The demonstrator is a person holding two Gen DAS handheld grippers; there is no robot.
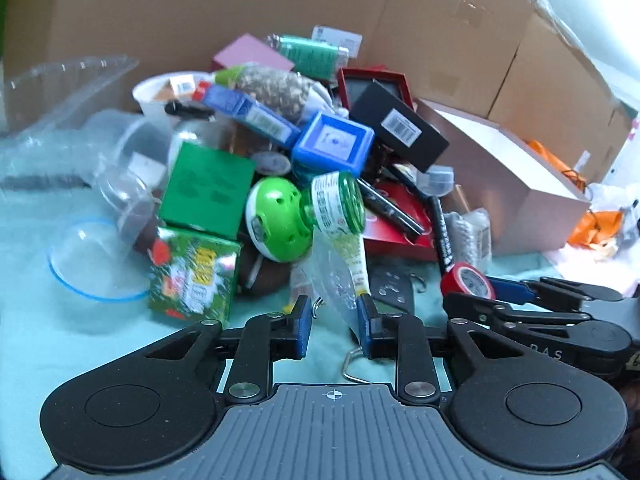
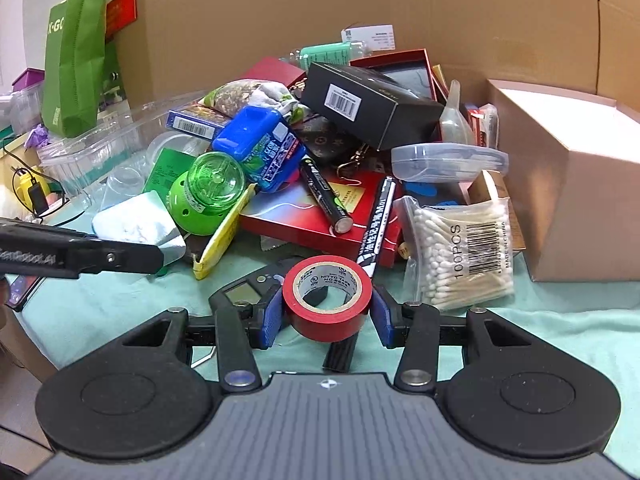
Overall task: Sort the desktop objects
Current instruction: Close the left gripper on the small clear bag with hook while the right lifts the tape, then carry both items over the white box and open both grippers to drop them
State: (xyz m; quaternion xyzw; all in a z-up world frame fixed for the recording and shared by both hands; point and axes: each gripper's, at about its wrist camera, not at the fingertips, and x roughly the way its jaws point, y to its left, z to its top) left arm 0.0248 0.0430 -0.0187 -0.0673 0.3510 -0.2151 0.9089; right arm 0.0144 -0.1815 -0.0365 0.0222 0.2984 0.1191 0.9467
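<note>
A heap of small goods lies on a teal cloth (image 1: 60, 320). In the right wrist view a red tape roll (image 2: 326, 298) sits between my right gripper's blue pads (image 2: 267, 320), which close on its sides; the right gripper (image 2: 326, 316) holds it. The roll also shows in the left wrist view (image 1: 468, 282) at the right gripper's tip. My left gripper (image 1: 333, 320) is open, its pads either side of a clear plastic wrapper (image 1: 340, 276) hanging from a green bottle (image 1: 320, 208). The left gripper's arm (image 2: 80, 256) crosses the left side of the right wrist view.
The pile holds a green box (image 1: 206, 190), a blue case (image 1: 332, 144), a black box (image 2: 368, 104), a red box (image 2: 316, 216), a marker (image 2: 374, 220) and cotton swabs (image 2: 464, 252). A pink carton (image 2: 572, 176) stands right. Cardboard walls (image 1: 240, 0) close the back.
</note>
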